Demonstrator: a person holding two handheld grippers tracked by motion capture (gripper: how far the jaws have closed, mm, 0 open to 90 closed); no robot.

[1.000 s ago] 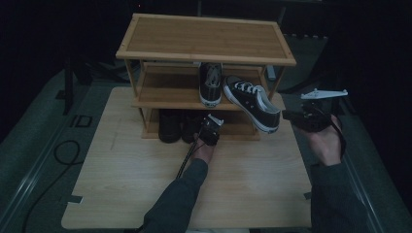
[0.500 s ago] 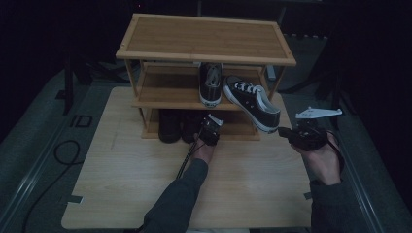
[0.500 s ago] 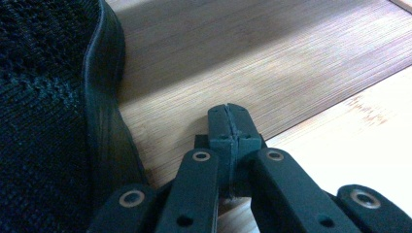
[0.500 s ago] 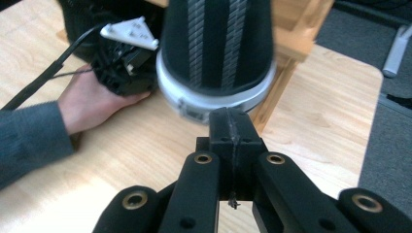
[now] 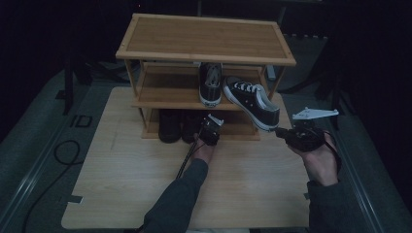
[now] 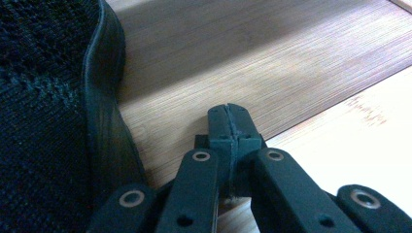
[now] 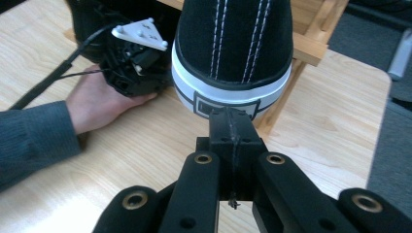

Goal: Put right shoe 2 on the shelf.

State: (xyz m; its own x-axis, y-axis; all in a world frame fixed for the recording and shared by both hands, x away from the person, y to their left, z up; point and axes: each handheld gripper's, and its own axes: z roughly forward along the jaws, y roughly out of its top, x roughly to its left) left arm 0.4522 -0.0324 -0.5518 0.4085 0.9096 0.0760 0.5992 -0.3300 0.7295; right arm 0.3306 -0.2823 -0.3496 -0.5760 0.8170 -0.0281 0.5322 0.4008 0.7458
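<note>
Black sneaker (image 7: 233,53) heel overhangs rack (image 5: 206,36) — right claw (image 7: 232,124) clenched, empty; left claw (image 6: 228,121) clenched beside dark shoe (image 6: 43,111).

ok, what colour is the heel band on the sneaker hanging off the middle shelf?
White, with a black-outlined heel patch, on the black sneaker. Clearest in the right gripper view.

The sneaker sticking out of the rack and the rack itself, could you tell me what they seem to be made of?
Sneaker: likely black canvas, matte with white stitching; its white sole band looks like smooth rubber. Rack: apparently light bamboo or wood, fine straight grain, satin finish.
</note>
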